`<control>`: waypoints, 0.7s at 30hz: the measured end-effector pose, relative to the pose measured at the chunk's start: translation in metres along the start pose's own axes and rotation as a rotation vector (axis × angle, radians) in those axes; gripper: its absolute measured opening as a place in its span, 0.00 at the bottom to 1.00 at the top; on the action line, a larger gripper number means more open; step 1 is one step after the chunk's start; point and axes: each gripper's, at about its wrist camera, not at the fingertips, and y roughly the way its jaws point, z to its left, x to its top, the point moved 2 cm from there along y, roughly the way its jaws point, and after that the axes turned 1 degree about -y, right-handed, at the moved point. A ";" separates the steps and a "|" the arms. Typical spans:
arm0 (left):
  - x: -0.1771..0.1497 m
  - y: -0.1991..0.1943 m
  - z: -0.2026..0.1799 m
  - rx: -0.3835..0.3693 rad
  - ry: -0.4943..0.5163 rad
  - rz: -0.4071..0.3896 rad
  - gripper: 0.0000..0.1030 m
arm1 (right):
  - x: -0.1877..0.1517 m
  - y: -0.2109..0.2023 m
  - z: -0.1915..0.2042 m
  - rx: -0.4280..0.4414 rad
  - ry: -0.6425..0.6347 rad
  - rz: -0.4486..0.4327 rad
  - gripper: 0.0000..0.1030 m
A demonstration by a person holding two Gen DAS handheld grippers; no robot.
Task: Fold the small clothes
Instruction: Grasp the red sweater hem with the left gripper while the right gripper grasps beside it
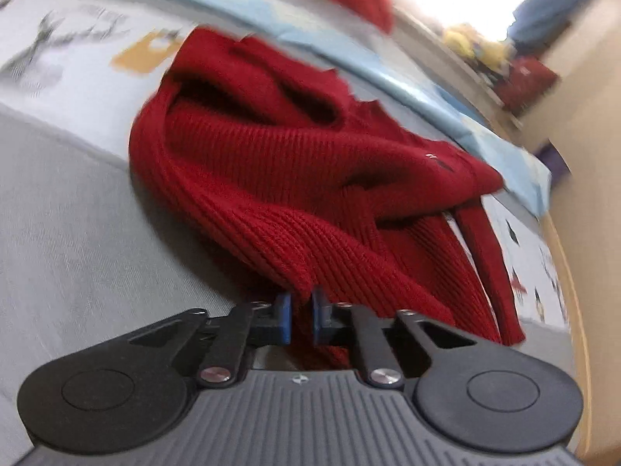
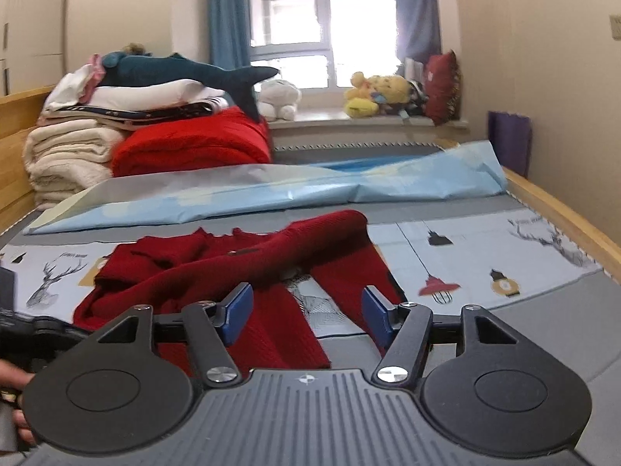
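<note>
Pinching the sweater's (image 1: 271, 178) near fold, the left gripper (image 1: 302, 310) was clenched while the right gripper (image 2: 306, 310) hung released above it, bedding (image 2: 70, 147) stacked far left.

Crumpled red sweater (image 2: 217, 268) beyond open right hand-held gripper (image 2: 306, 312)

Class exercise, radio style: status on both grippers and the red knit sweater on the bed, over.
Left gripper shut on the red knit sweater, pinching its edge. Right gripper open, empty, above the sweater's lower part. Sweater crumpled, unfolded, on the printed sheet. Nothing in the way.
</note>
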 end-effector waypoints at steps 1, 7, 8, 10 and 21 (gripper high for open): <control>0.007 -0.012 0.004 0.005 0.050 -0.009 0.08 | 0.000 0.004 -0.003 -0.002 0.007 0.009 0.62; 0.029 -0.076 0.062 0.178 0.308 0.031 0.06 | -0.002 0.035 -0.013 -0.016 0.044 0.074 0.51; 0.029 -0.082 0.078 0.217 0.354 0.052 0.06 | -0.004 0.042 -0.013 -0.016 0.048 0.091 0.49; 0.026 -0.088 0.106 0.302 0.417 0.085 0.00 | -0.008 0.056 -0.009 -0.014 0.048 0.128 0.46; 0.038 -0.086 0.190 0.071 -0.029 0.194 0.12 | -0.045 0.150 0.023 -0.043 -0.002 0.367 0.48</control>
